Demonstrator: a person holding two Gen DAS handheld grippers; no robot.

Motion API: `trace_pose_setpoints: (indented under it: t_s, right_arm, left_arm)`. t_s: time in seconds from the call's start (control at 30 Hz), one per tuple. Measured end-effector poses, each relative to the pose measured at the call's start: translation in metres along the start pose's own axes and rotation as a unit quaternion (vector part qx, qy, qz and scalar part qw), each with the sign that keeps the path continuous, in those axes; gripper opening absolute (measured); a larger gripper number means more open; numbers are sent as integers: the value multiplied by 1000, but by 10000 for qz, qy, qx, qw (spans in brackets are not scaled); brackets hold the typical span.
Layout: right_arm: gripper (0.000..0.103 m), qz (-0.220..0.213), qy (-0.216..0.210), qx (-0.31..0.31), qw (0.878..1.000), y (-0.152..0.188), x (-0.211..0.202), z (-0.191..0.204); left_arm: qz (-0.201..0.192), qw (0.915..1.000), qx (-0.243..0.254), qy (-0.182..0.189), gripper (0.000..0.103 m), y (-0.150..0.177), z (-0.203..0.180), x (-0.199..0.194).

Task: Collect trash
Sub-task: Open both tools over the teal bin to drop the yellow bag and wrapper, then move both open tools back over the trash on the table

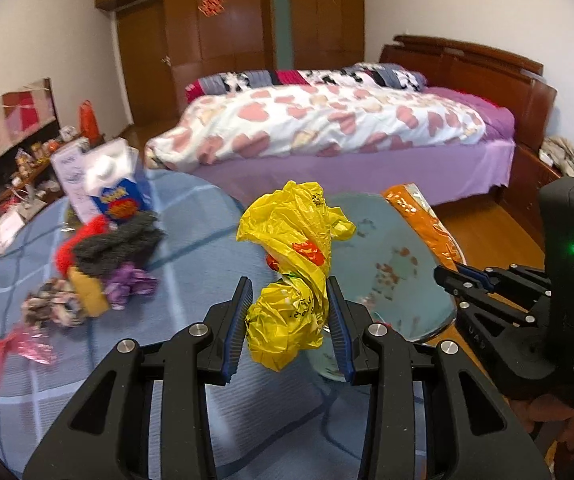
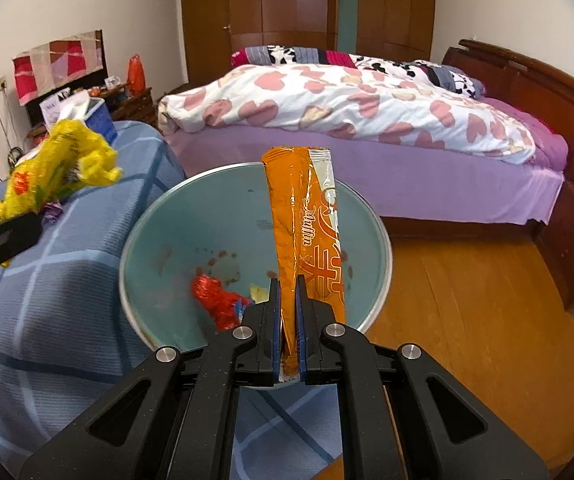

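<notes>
On the blue checked tablecloth [image 1: 27, 304], left of the grippers, lie a milk carton [image 1: 117, 188], gray and red knitted pieces [image 1: 115, 240] and small crumpled wrappers [image 1: 127, 284]. Over the round bin [image 2: 159, 248], which holds a red wrapper [image 2: 215, 300], the left gripper [image 1: 290, 312] grasps a yellow plastic bag [image 1: 295, 248], and the right gripper [image 2: 287, 312] is clenched on an orange packet [image 2: 291, 208]. Behind stand a bed [image 2: 367, 184] and a brown wardrobe [image 2: 387, 4], on wooden floor [image 2: 467, 300].

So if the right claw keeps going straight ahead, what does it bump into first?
Probably the purple bed beyond the bin's rim; the right claw already grips the orange wrapper. Depth is unclear.
</notes>
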State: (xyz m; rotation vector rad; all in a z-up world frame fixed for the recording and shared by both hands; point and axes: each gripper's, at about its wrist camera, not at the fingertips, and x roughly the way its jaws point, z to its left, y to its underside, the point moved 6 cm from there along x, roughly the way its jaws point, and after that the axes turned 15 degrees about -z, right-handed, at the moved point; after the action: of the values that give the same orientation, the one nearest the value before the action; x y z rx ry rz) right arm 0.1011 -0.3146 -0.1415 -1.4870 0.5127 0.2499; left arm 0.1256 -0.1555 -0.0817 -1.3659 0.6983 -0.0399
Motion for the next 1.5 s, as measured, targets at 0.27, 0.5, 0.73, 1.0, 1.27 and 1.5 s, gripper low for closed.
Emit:
trace_pose_setpoints:
  t_s: [0.27,0.5,0.73,1.0,1.27,1.5]
  right_arm:
    - [7,61,-4,65,10000,3,13,-8]
    - [8,-22,-77,-92,9999,-3,24,-8]
    - [24,-127,-99,71,9998,-11,22,-17]
    - [24,-281,16,341,9990,-15,4,-23]
    - [24,-463,-61,502,9976,-28,-16,-6]
    - [25,-536,-220,550,9968,-35,-26,19]
  left_arm:
    - [337,9991,18,251,37,11,-24,41]
    - [573,9980,15,283,39,20,-27,63]
    - [539,9984,60,185,55,19,-25,64]
    - [444,9989,133,-102,68,16,-13,52]
    - [364,9983,52,-452,76,11,15,31]
    - [273,9970,-70,-722,82,12,46,7]
